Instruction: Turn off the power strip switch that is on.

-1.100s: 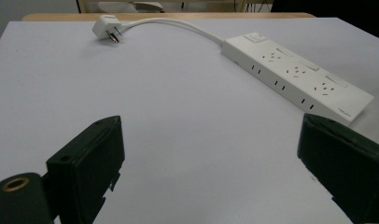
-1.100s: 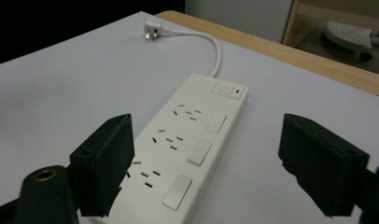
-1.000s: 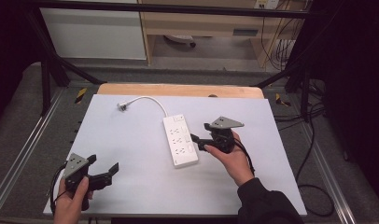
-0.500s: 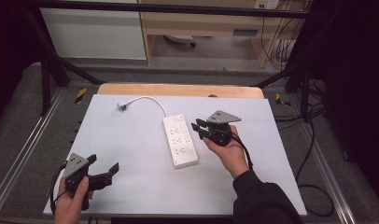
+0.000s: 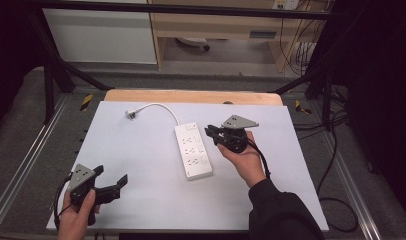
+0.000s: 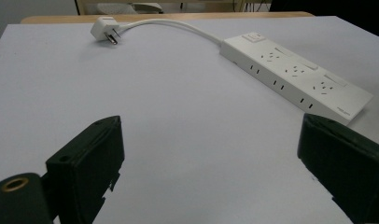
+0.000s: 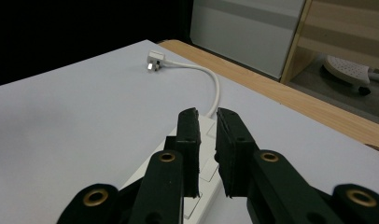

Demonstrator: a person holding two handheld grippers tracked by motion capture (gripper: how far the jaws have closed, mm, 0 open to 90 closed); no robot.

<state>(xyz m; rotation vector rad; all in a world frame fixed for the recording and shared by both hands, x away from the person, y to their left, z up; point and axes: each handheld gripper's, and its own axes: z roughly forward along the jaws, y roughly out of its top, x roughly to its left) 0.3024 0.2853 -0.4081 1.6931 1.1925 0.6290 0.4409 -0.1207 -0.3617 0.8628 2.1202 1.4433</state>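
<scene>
Two tools are seen: the right tool (image 5: 211,134), jaws just narrowed on nothing, is poised beside the white plastic power strip (image 5: 193,150), the left tool (image 5: 111,181) held wide.

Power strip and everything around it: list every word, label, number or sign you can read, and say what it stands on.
None can be read.
Power strip: a small dark mark near its end corner, too small to read.
Shelf behind the table: a blue-grey label, blurred.
Plug, cord, table: no text.
</scene>
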